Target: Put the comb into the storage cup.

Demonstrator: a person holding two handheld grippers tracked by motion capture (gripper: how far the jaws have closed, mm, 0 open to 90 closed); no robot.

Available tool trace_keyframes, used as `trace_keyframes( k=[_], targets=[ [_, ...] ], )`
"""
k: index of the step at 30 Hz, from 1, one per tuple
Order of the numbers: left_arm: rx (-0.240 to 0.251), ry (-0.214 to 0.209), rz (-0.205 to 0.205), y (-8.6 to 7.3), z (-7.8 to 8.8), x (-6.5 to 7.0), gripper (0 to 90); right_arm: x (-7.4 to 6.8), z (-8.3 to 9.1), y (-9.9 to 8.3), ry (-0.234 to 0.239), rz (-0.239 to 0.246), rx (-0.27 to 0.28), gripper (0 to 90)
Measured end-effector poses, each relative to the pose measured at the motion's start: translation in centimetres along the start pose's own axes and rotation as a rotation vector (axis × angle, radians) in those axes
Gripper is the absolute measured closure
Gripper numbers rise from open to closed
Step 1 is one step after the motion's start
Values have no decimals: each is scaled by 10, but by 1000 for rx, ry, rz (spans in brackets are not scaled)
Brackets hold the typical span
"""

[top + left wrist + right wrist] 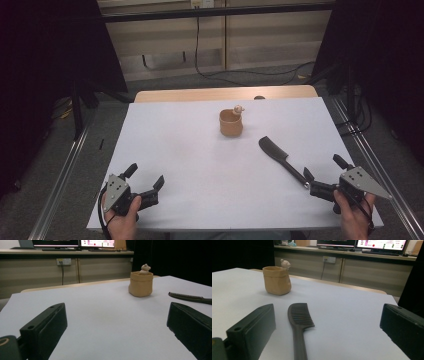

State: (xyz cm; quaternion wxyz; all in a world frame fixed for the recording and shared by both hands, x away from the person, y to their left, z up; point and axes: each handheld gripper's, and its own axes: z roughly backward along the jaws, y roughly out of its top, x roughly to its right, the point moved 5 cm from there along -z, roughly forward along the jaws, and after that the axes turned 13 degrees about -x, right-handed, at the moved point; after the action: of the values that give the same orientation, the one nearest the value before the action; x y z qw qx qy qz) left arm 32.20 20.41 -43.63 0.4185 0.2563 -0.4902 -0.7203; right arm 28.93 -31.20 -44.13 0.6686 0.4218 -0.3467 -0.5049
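Both grippers, left (146, 179) and right (321, 168), had fingers spread, empty; comb (279, 156) lay by right gripper, cup (231, 123) mid-table (190, 150).

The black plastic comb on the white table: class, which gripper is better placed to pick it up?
Right. The right gripper sits open at the black plastic comb handle's end; the left gripper is across the table.

Each hand held a black gripper. The left gripper (146, 177), at the lower left of the high view, carried a grey three-cornered plate (115, 189) dotted with dark screw holes and trailed a black cable (103, 214). The right gripper (324, 167), at the lower right, bore a larger grey plate (364, 181). Both had blocky black jaws with a small round hole near the tip. No sleeves showed.
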Motion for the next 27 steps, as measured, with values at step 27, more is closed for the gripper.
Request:
trace_keyframes(
  k=[27],
  targets=[
    [-15, -8, -16, -1, -2, 2, 30, -19, -11, 10, 165, 6, -138, 4]
  ],
)
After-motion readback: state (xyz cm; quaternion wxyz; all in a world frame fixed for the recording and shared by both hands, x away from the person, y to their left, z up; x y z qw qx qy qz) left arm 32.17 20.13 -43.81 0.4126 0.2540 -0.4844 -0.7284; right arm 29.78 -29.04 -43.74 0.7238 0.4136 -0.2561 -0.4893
